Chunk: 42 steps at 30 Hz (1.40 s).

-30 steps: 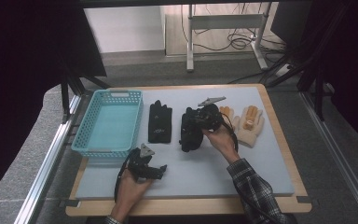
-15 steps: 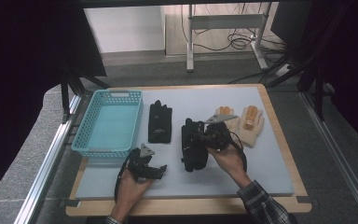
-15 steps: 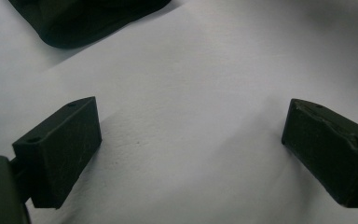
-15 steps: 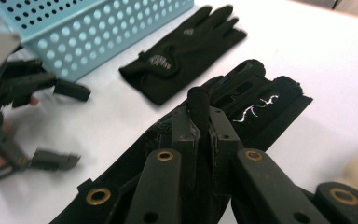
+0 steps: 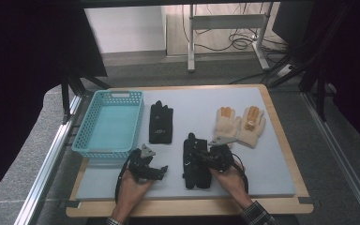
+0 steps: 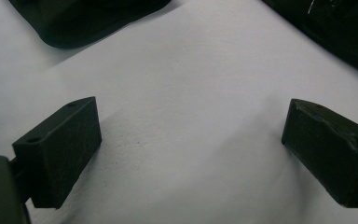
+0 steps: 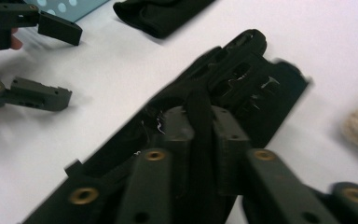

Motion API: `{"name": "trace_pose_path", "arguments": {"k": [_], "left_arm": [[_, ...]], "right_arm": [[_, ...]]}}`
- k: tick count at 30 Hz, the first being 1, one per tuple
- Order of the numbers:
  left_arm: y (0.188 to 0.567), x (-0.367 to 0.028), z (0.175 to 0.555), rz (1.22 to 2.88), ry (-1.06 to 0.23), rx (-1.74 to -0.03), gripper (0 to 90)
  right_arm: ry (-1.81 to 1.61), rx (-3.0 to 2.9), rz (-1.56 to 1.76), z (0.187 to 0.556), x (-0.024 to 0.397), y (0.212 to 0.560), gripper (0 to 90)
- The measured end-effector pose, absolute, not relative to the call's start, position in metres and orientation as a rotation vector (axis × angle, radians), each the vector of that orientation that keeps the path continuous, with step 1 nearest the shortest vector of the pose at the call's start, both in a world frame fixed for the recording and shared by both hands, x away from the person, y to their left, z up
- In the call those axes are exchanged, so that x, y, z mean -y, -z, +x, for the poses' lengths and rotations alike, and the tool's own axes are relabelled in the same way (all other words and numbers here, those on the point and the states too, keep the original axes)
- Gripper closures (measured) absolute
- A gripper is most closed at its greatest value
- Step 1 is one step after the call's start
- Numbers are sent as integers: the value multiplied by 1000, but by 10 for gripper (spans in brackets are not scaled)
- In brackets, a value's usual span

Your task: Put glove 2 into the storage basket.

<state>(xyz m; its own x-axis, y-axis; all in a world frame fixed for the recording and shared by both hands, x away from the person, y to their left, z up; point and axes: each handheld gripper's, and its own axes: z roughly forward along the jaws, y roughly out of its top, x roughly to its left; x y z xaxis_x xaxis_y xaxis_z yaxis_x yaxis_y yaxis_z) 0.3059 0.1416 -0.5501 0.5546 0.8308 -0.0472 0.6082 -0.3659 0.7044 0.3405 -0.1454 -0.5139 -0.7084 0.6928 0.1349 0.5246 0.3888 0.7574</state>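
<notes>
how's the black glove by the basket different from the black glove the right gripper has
The black glove by the basket lies free and flat beside the blue basket; the gripped black glove is pinched in the right gripper, its fabric bunched between the jaws. The first lies farther from the person, the second near the table's front edge. Both are black and lie on the white mat.

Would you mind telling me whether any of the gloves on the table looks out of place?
One black glove lies apart from its mate, nearer the table's front edge, pinched in the right gripper. The cream pair lies side by side.
</notes>
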Motion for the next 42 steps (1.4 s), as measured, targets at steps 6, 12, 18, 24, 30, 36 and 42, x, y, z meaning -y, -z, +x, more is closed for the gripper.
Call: {"name": "trace_pose_path", "arguments": {"k": [6, 12, 18, 24, 30, 36, 42], "left_arm": [[550, -142, 306, 2105, -417, -1151, 50], [550, -142, 306, 2104, -418, -1150, 50], [550, -142, 306, 2105, -417, -1150, 50], [550, -142, 306, 2106, -417, -1151, 50], [550, -142, 306, 2104, -416, -1150, 50], [550, -142, 306, 2106, -416, -1150, 50], [550, -142, 306, 2104, -414, -1151, 50]], "right_arm": [[-1232, -2422, 1056, 347, 153, 504, 527], [-1219, -2454, 981, 361, 142, 498, 448], [-1247, -2460, 923, 387, 116, 491, 381], [-1226, -2501, 891, 412, 95, 488, 462], [-1193, -2530, 841, 439, 70, 490, 553], [-1155, -2579, 823, 467, 41, 501, 573], [-1142, -2577, 824, 480, 25, 506, 558]]}}
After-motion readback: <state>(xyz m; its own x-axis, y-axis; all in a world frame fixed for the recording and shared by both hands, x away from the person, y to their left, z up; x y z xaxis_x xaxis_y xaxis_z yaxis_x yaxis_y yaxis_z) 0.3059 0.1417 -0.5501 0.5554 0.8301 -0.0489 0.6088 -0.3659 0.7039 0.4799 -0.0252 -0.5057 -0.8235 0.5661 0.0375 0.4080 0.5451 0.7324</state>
